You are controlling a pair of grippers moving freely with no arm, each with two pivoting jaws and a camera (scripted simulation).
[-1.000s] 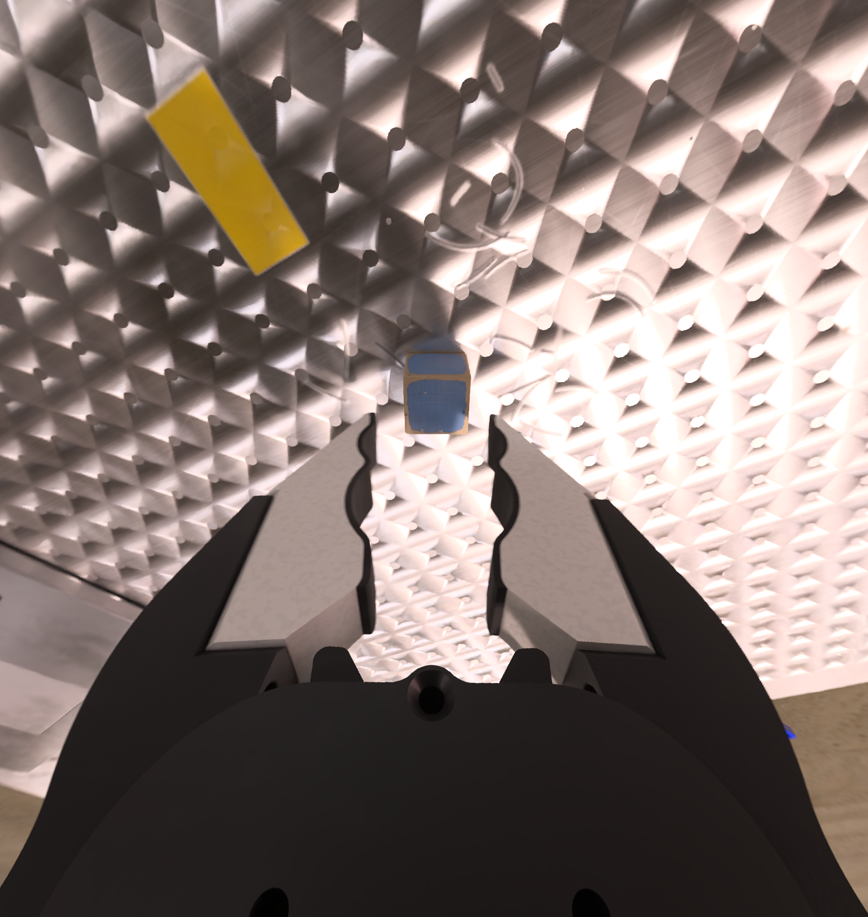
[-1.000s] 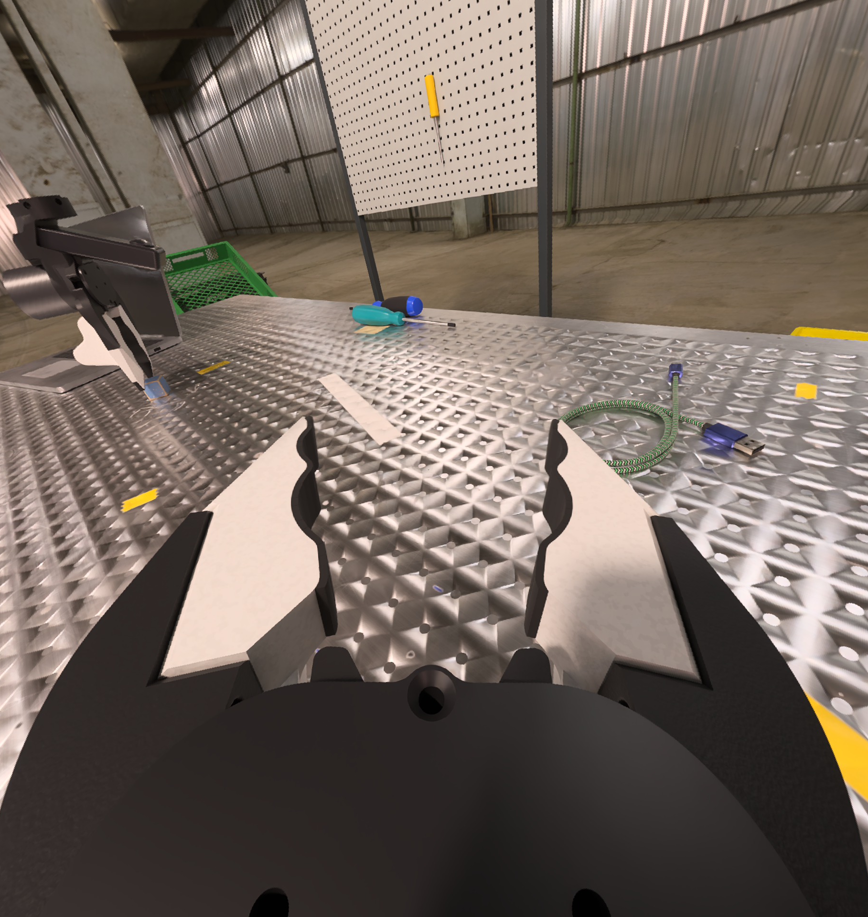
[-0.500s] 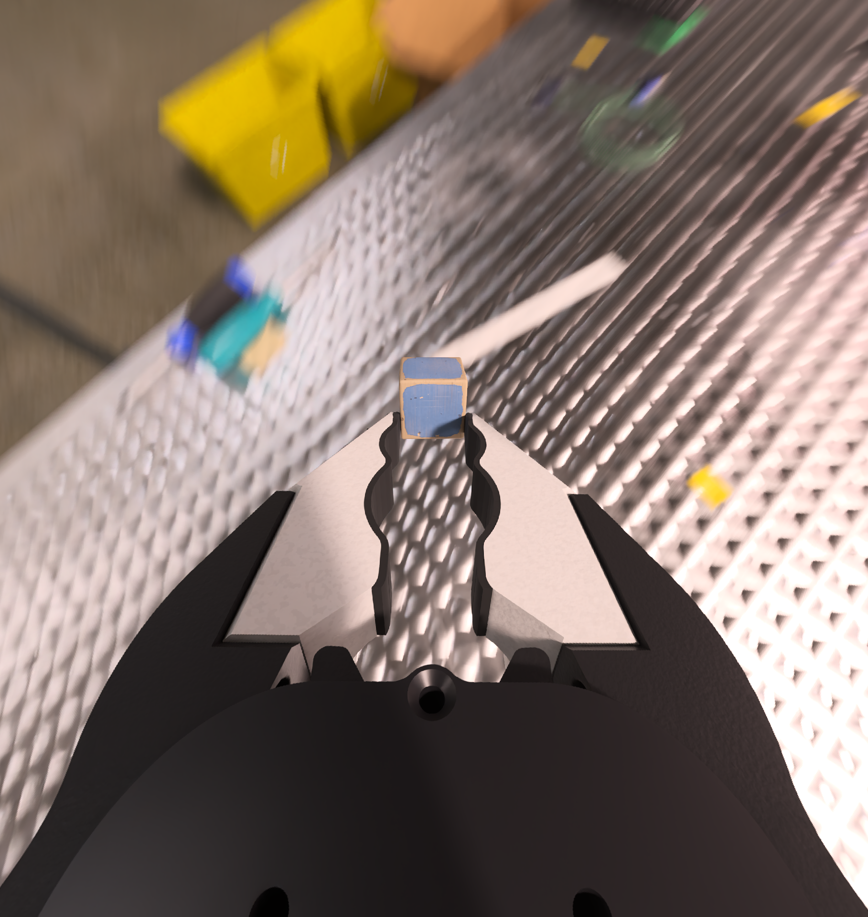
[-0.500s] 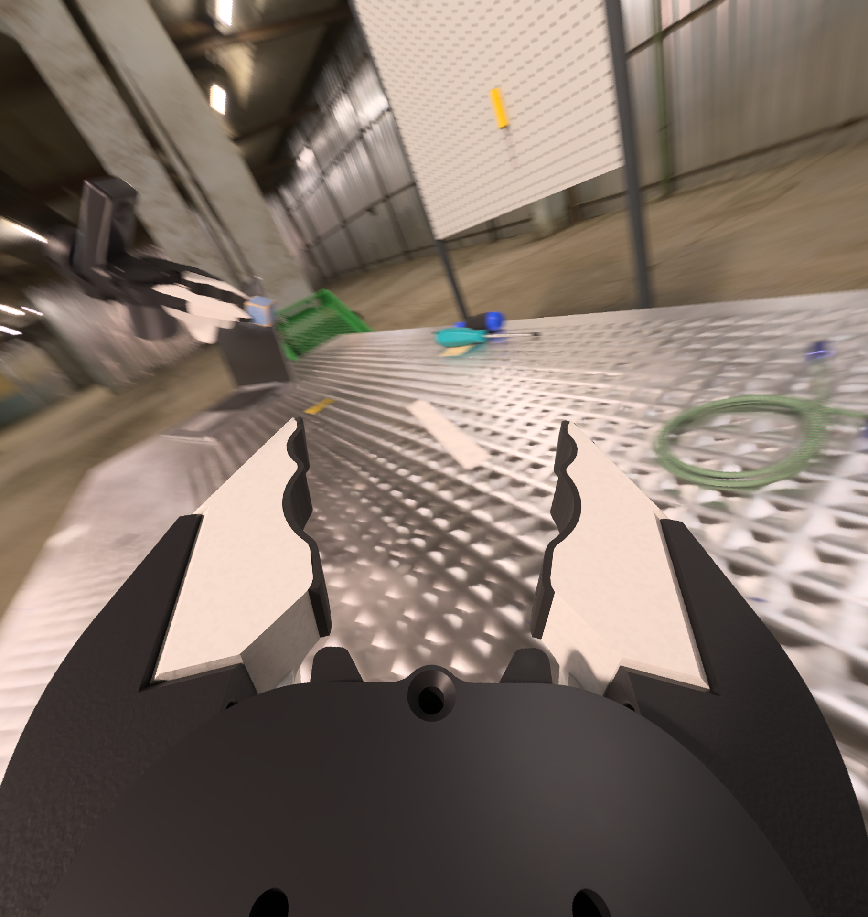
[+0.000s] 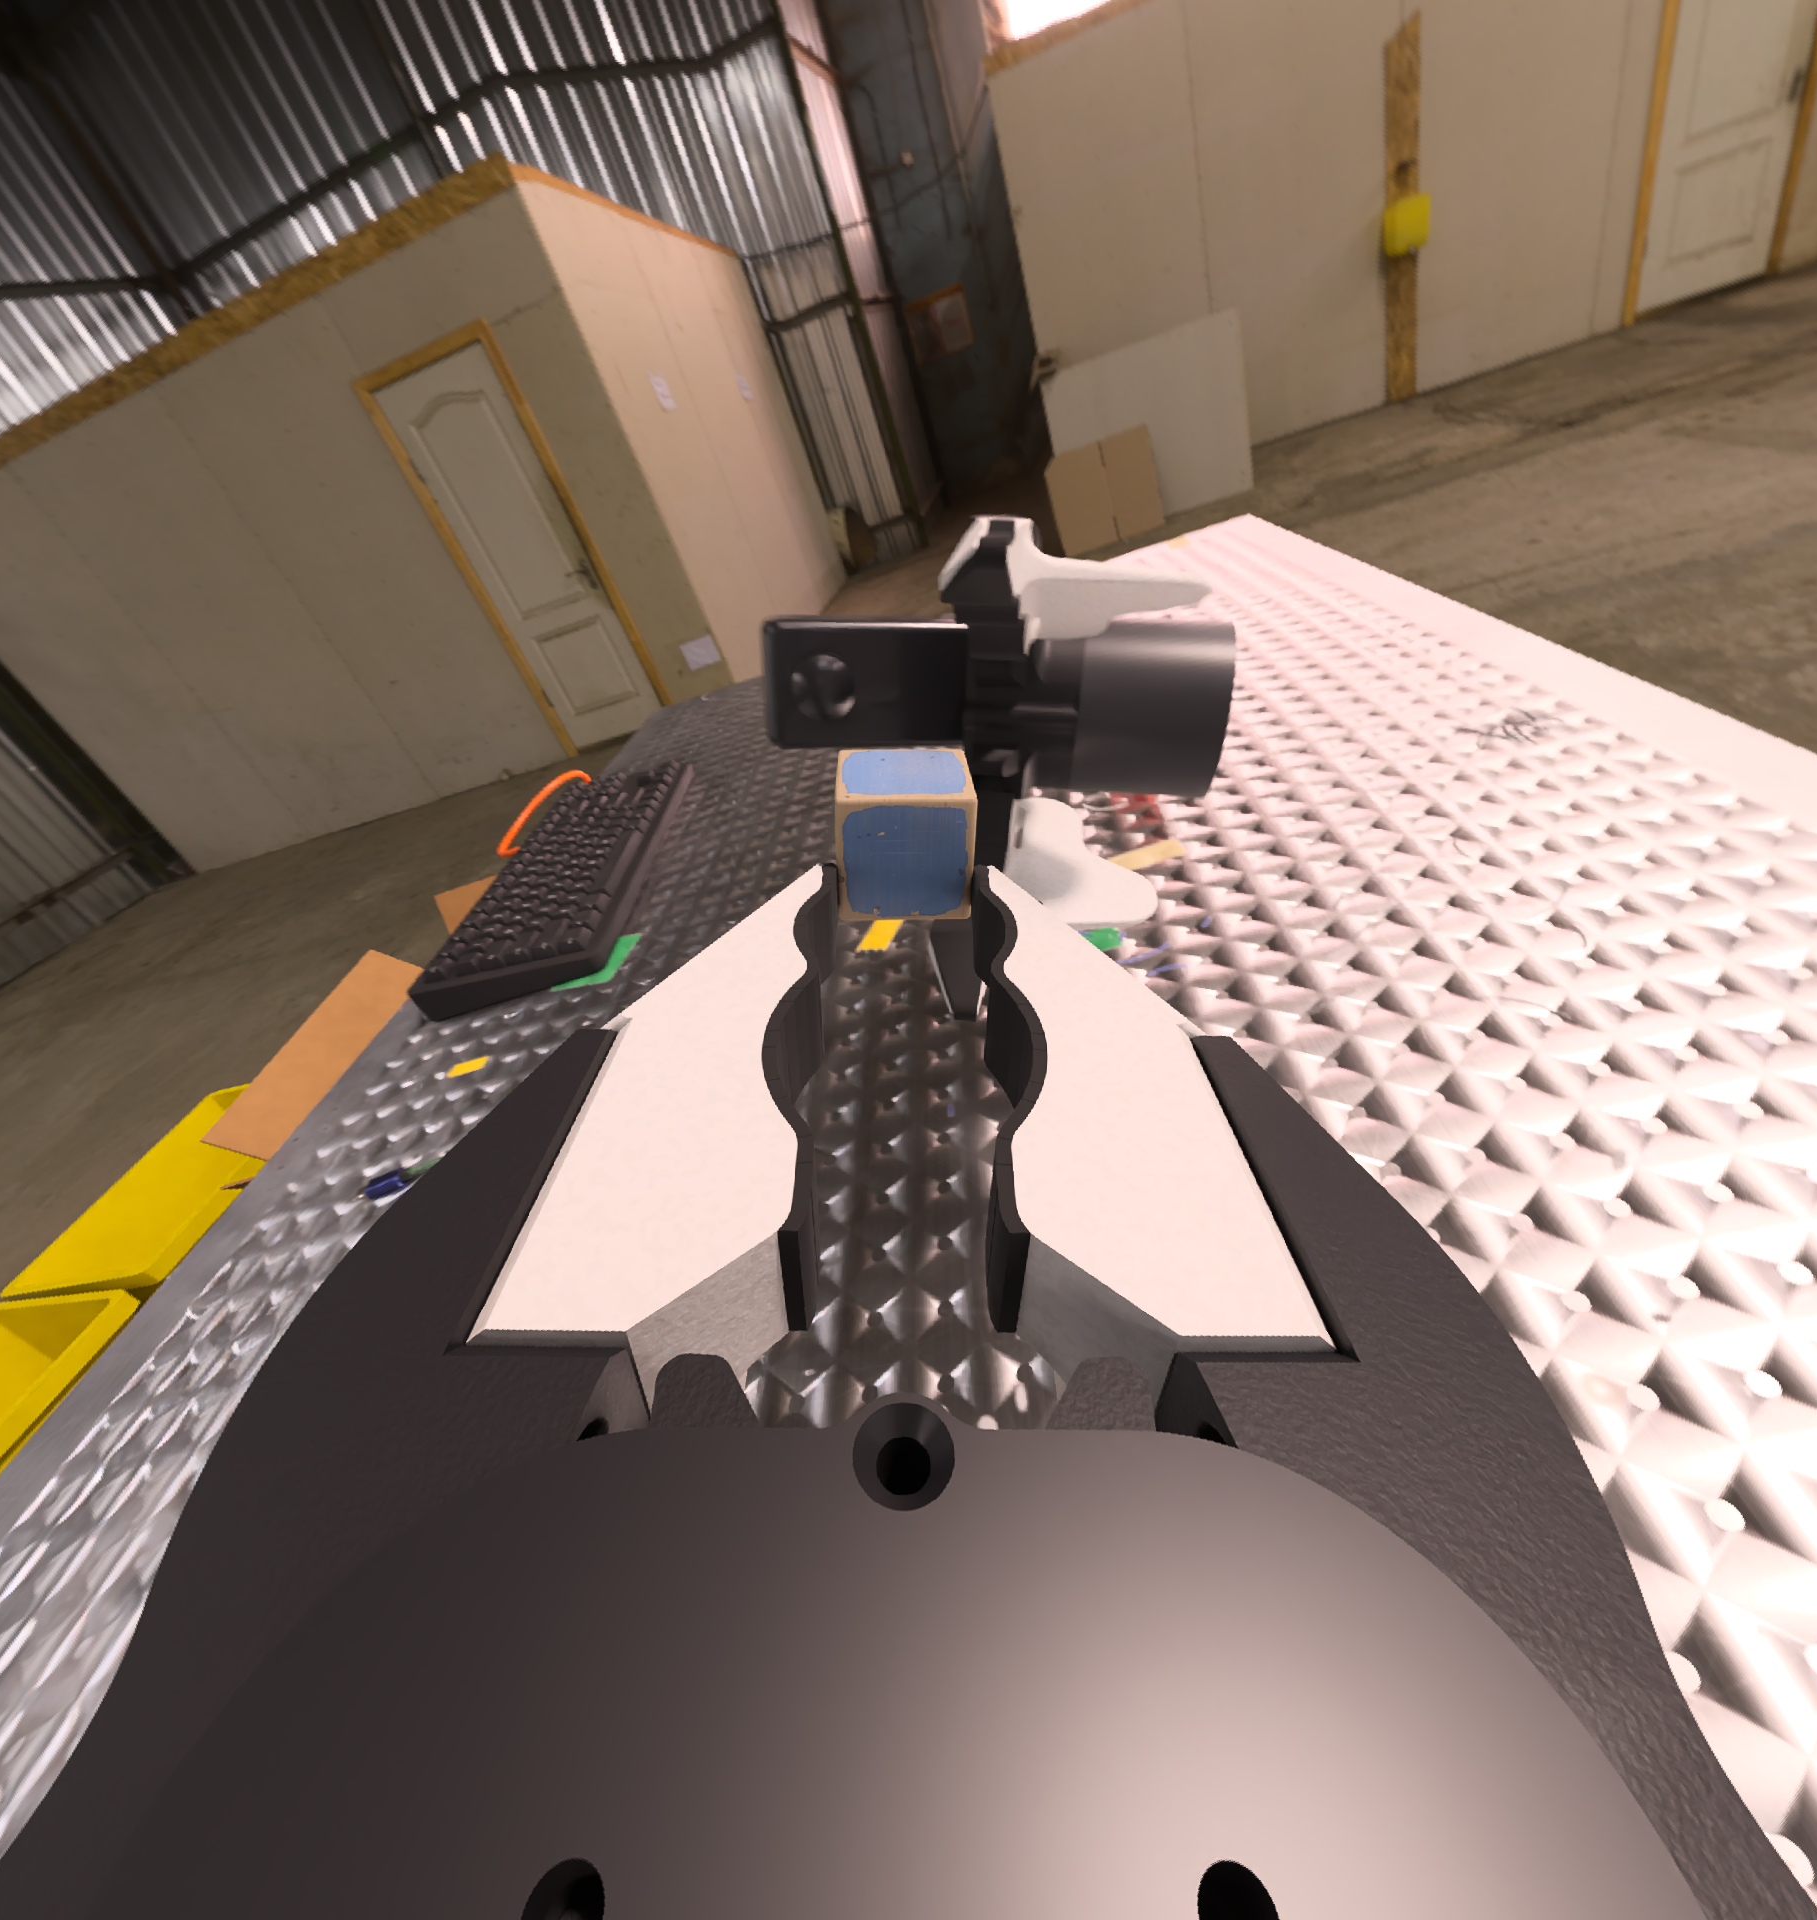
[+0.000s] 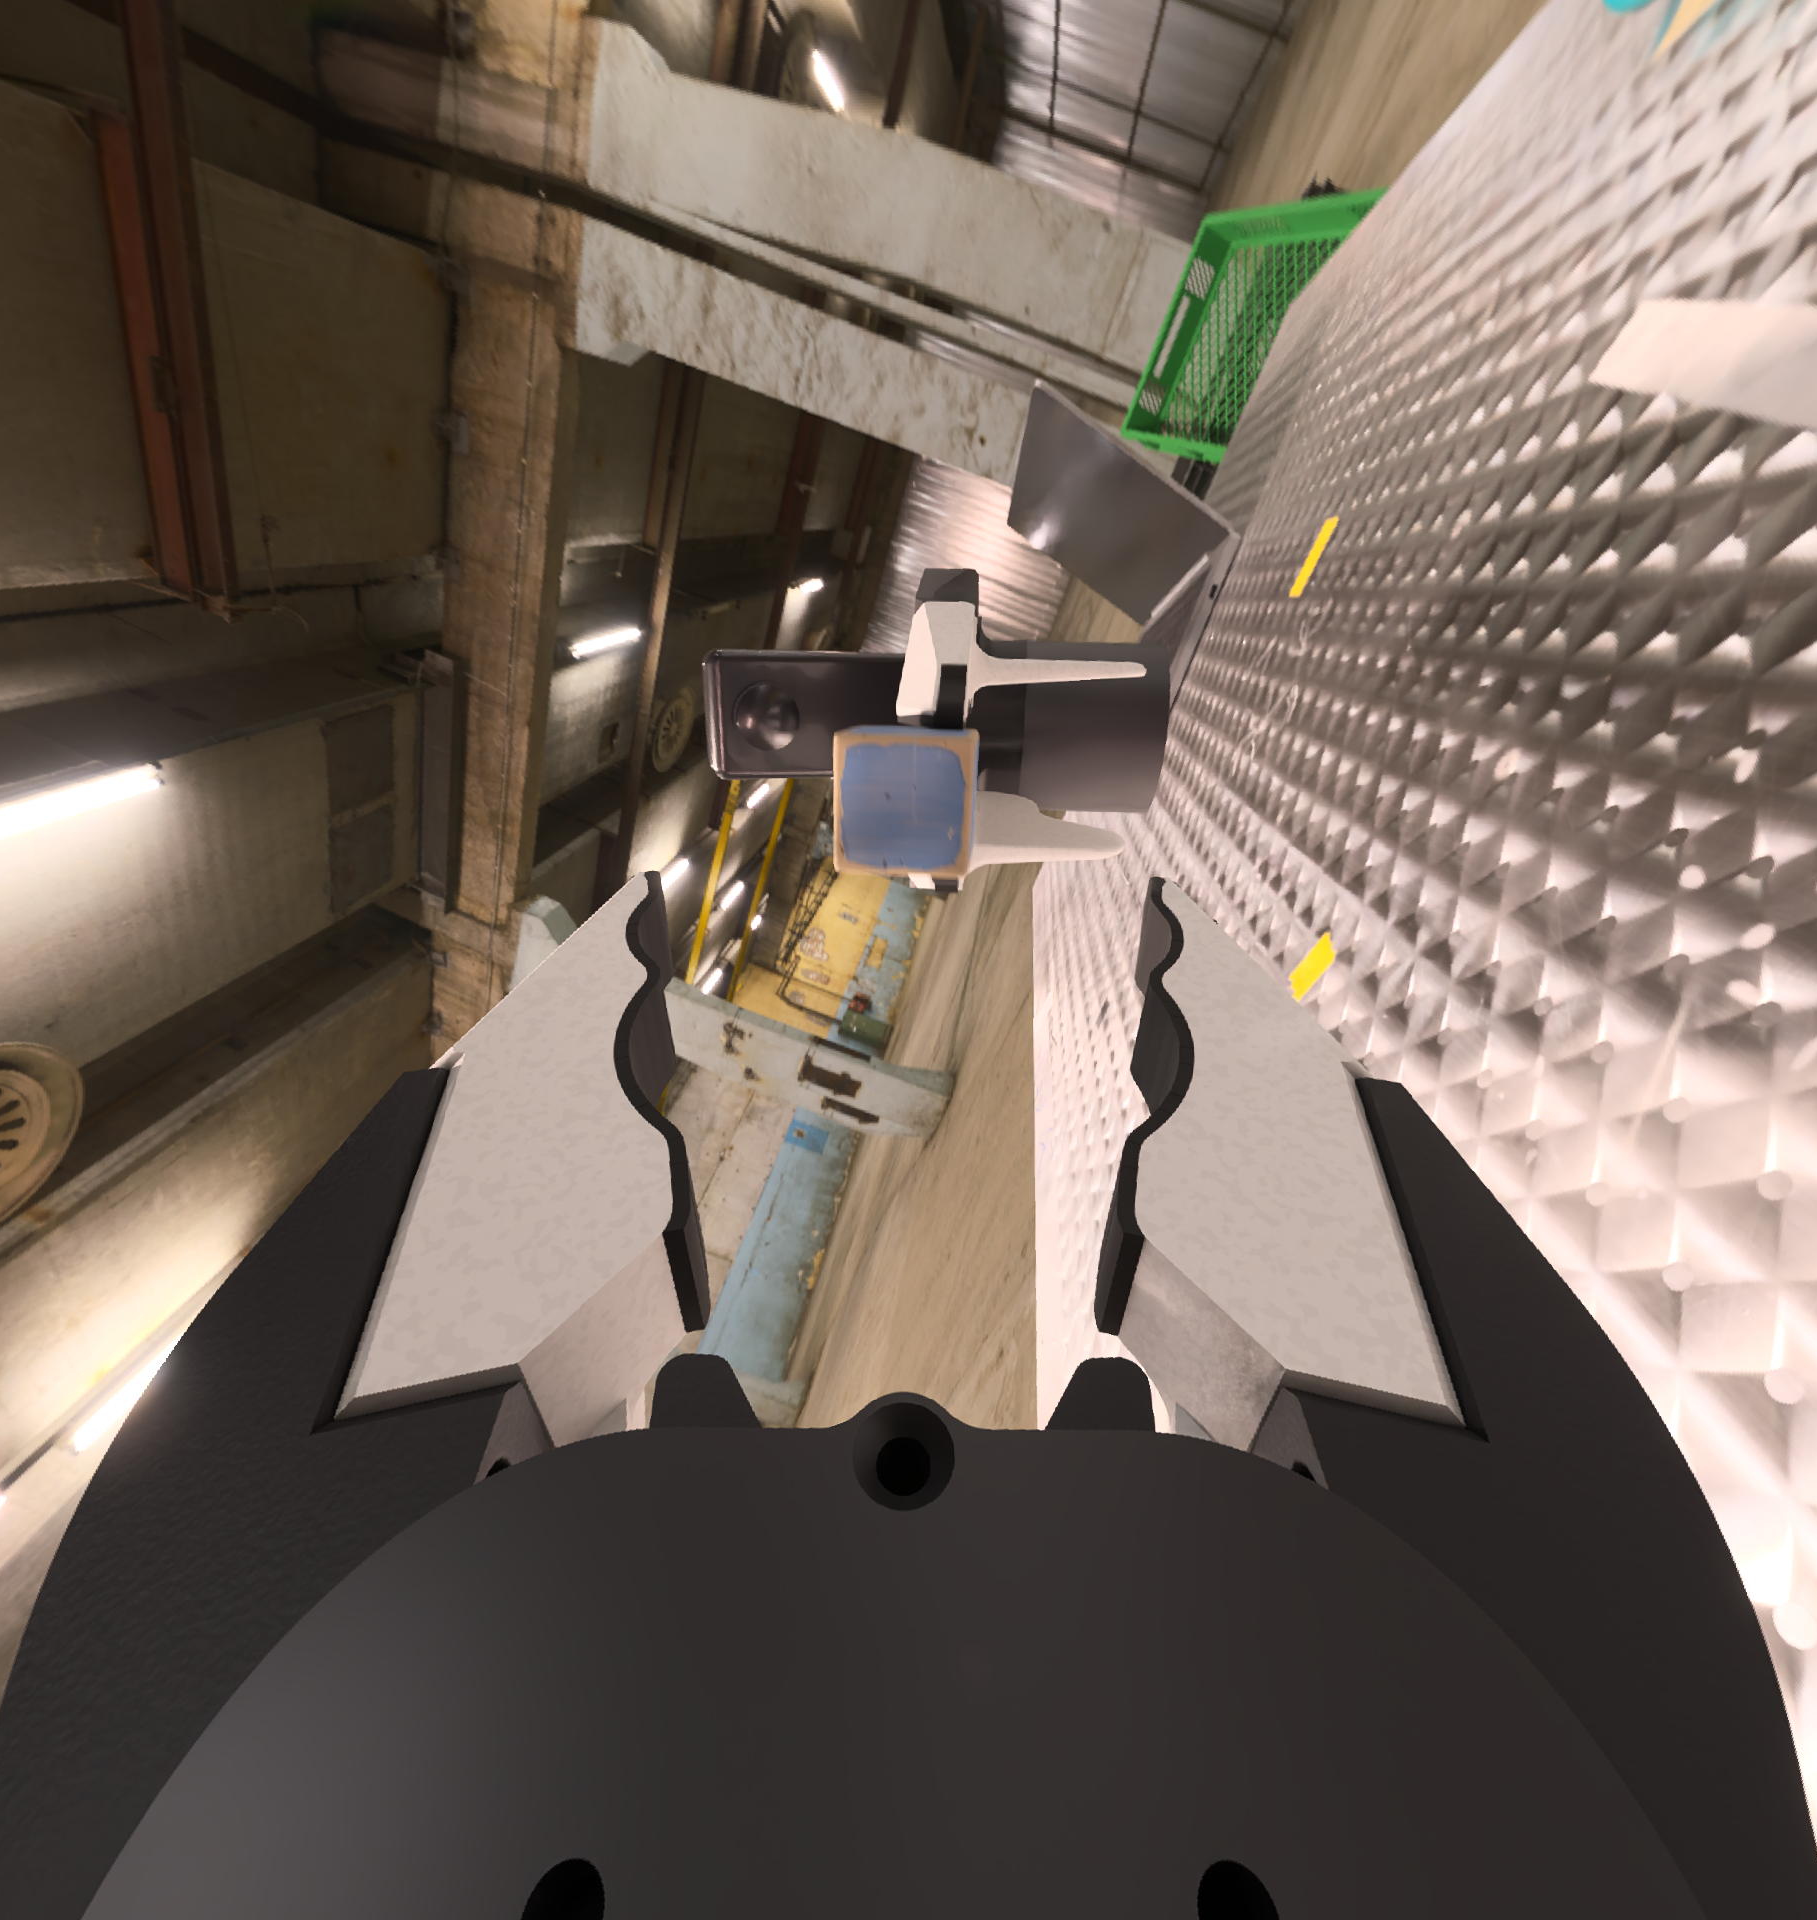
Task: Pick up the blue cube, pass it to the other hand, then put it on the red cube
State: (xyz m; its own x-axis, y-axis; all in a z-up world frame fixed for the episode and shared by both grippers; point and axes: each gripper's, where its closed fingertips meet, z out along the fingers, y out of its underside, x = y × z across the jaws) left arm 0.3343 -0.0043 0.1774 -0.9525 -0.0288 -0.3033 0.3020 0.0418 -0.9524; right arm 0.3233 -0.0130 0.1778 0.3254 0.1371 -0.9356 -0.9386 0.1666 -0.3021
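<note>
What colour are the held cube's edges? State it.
Tan edges around the blue cube; clearest in the right wrist view.

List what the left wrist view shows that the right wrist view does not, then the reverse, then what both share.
Only the left wrist view: a black keyboard with an orange cable, yellow bins at the table's edge, brown cardboard and two white doors.

Only the right wrist view: a green crate, a grey angled panel, a white strip on the table, and ceiling lights.

Both: the blue cube clamped at the tips of the left gripper, the right gripper open and facing it, apart from the cube, and the studded metal table.
</note>
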